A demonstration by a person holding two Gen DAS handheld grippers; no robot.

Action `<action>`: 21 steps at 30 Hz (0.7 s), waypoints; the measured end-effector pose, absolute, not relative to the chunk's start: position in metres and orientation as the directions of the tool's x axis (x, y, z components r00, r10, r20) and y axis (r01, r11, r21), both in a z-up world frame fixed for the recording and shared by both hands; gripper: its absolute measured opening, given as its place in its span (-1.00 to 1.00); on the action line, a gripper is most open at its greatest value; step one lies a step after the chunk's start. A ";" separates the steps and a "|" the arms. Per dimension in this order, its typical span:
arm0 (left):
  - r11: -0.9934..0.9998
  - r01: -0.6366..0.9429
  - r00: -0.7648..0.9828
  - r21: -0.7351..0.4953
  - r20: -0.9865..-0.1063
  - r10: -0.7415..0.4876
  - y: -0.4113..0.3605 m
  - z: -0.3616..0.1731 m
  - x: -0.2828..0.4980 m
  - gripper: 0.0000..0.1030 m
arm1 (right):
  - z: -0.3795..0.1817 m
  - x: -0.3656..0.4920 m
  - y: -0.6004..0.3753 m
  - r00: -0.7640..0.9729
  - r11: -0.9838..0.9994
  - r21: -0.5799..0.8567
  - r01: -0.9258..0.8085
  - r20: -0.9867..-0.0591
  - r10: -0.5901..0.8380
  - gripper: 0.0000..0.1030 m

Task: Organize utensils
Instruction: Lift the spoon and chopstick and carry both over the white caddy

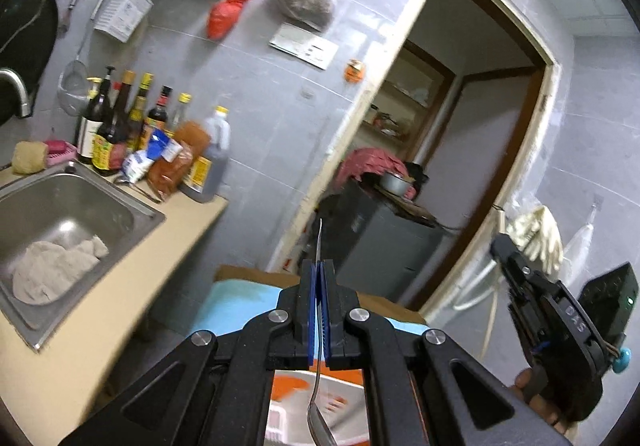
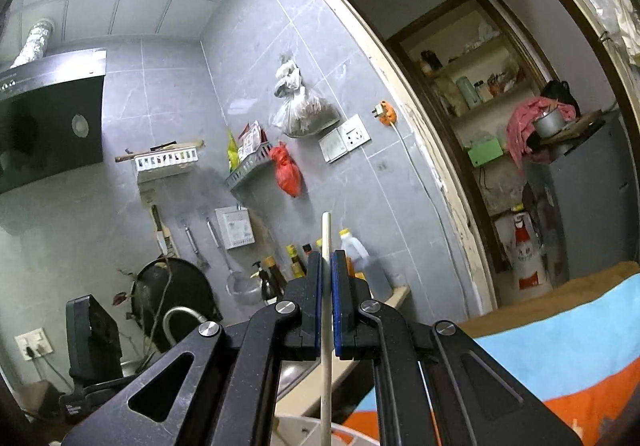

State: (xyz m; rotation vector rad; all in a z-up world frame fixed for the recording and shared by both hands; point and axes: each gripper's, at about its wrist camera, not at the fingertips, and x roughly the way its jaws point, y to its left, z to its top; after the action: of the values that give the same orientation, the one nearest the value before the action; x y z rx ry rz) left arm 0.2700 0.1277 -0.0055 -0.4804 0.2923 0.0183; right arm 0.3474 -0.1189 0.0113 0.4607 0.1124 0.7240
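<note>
My left gripper (image 1: 319, 266) is shut on a metal spoon (image 1: 319, 398). Its handle sticks up past the fingertips and its bowl hangs below, over a white slotted basket (image 1: 280, 422). My right gripper (image 2: 327, 258) is shut on a pale wooden chopstick (image 2: 326, 366), held upright, its lower end over a white container rim (image 2: 304, 426). The right gripper also shows in the left wrist view (image 1: 552, 330) at the far right, raised. Both grippers are held above a table with a blue and orange cloth (image 2: 560, 358).
A steel sink (image 1: 60, 213) with a grey rag lies to the left in a beige counter (image 1: 120, 306). Sauce bottles (image 1: 132, 125) stand behind it. Wall racks, hanging bags and ladles are on the tiled wall. An open doorway (image 1: 460, 145) is ahead, with a grey fridge beyond.
</note>
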 end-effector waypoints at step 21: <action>0.908 -0.107 0.955 -0.405 -0.296 -0.019 0.147 -0.054 0.296 -0.95 | -0.031 0.353 -0.072 0.911 0.798 0.460 -0.389 0.061 0.408 -0.92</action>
State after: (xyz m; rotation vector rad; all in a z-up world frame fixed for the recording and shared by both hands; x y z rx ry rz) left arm 0.2963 0.1472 -0.0544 -0.4310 0.3001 0.0462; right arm 0.3531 -0.0723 -0.0314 0.4848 0.0424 0.4279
